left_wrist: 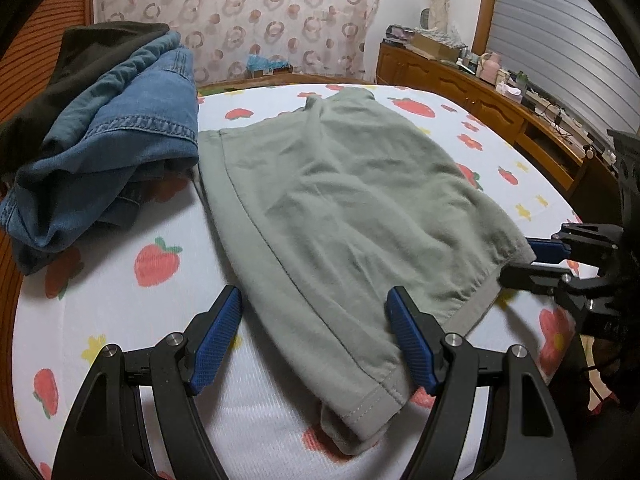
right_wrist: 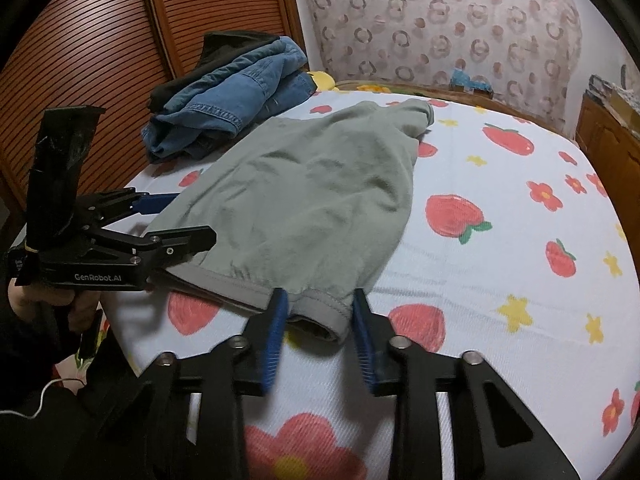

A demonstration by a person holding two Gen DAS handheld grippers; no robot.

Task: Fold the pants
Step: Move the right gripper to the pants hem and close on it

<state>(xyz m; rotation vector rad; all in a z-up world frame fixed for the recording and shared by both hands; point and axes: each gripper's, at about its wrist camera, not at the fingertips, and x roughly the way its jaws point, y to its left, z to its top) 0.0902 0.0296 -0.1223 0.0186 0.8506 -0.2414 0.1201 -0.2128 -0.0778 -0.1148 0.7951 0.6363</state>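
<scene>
Lying across a strawberry-print sheet (left_wrist: pixel 120 312), the sage-green pants (left_wrist: pixel 340 216) are already doubled over, one long edge running from the far end toward the near hem.

From the left wrist view, the left gripper (left_wrist: pixel 316 320) stands with its jaws spread wide, the blue pads (left_wrist: pixel 216 340) apart. The left pad sits over bare sheet and the right one rests on or just above the green cloth near the stitched hem, and nothing is clamped between them. This view alone shows the wooden sideboard (left_wrist: pixel 460 84) along the right wall, cluttered with small items, and the ribbed grey blind behind it. It also catches the right gripper (left_wrist: pixel 532 256) coming in from the right edge, its tips at the elastic waistband corner.

From the right wrist view, the right gripper (right_wrist: pixel 320 312) also has its jaws apart, straddling the waistband's rolled corner (right_wrist: pixel 320 312); the cloth sits between the pads, but whether they touch it cannot be told. Only this view shows the slatted wooden door (right_wrist: pixel 120 20) at far left, and the left gripper from the side (right_wrist: pixel 192 220), held in a hand (right_wrist: pixel 44 300) at the near left edge of the pants.

Both views show a heap of denim and dark clothes (right_wrist: pixel 232 92) at the far left, just beside the pants, and a circle-patterned curtain (left_wrist: pixel 240 12) beyond the bed.
</scene>
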